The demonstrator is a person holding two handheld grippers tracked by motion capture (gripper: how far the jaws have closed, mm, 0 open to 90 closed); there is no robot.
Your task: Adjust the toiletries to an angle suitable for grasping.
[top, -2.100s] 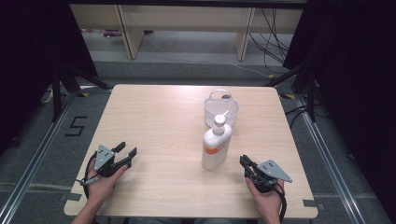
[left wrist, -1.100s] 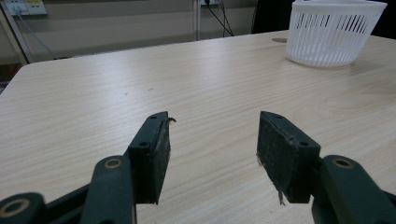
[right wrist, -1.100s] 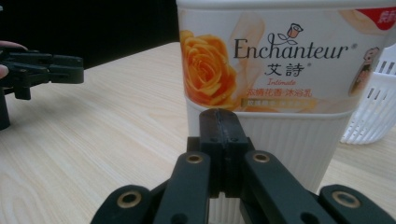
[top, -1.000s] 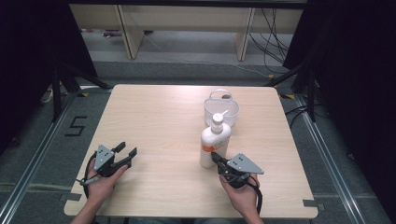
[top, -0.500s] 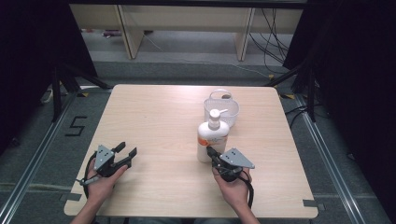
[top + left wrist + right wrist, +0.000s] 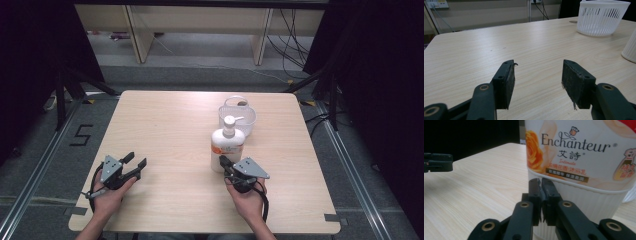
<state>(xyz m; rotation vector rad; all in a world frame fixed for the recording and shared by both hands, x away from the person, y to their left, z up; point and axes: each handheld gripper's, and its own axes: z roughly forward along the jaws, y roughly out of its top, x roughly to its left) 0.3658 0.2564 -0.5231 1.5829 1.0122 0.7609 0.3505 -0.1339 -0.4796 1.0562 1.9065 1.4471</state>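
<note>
Since the earlier frame, the right gripper (image 6: 223, 161) moved left to the pump bottle (image 6: 228, 146), which slid and now stands upright. Left of the bottle, the left gripper (image 6: 136, 161) rests wide open, holding nothing. At the bottle's base, the right jaws are almost closed, just starting to part, nothing between them. Just behind the bottle stands a white basket (image 6: 246, 118).

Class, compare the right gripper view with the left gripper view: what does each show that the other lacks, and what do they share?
Right gripper view: the pump bottle with its printed label and orange rose, just beyond the right claw, whose jaws stand almost together with nothing between them, having just opened a crack. Left gripper view: the white slotted basket, and the left claw with jaws wide apart over bare wood. Shared: the wooden table and the bottle's ribbed white wall.
</note>
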